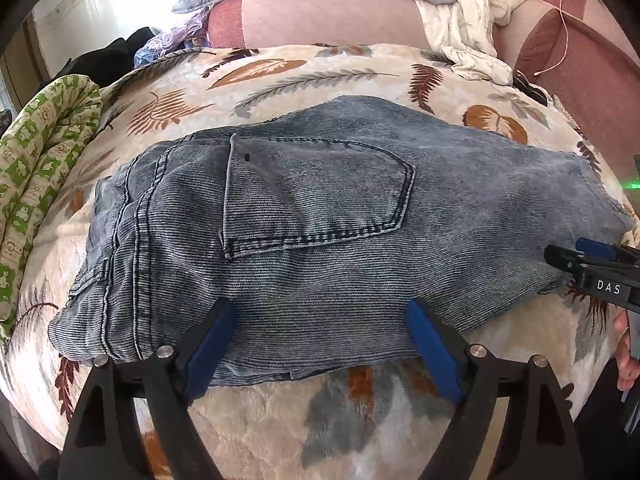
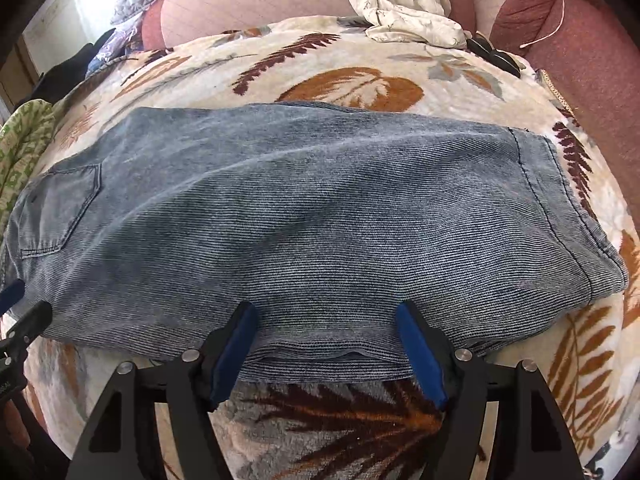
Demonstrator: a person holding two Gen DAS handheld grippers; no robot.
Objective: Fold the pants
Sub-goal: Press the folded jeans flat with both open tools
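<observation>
The jeans point(image 1: 312, 232) lay across the leaf-print blanket point(image 1: 280, 76) on the bed, already doubled leg on leg into one long band, waistband to the left and hems to the right, with the back pocket point(image 1: 316, 200) facing up. I had them stretched left to right so that the next fold could bring one end over the other. My left gripper point(image 1: 320, 312) stood spread at the near edge of the seat part, its blue pads point(image 1: 212, 348) set to either side of the denim edge and, as far as I could judge, pinching nothing. My right gripper point(image 2: 326, 316) was likewise spread, astride the near edge of the leg part, where the stacked layers showed as a thin seam along the fold point(image 2: 320, 354). I judged that both stood wide because the layered denim was thick and each needed room to take the whole edge at once. I kept them well apart along the same near edge so that the band would lift evenly and not sag in the middle. The green patterned cloth point(image 1: 44, 160) at far left and the white garment point(image 2: 404, 4) at the far side lay clear of the jeans.
</observation>
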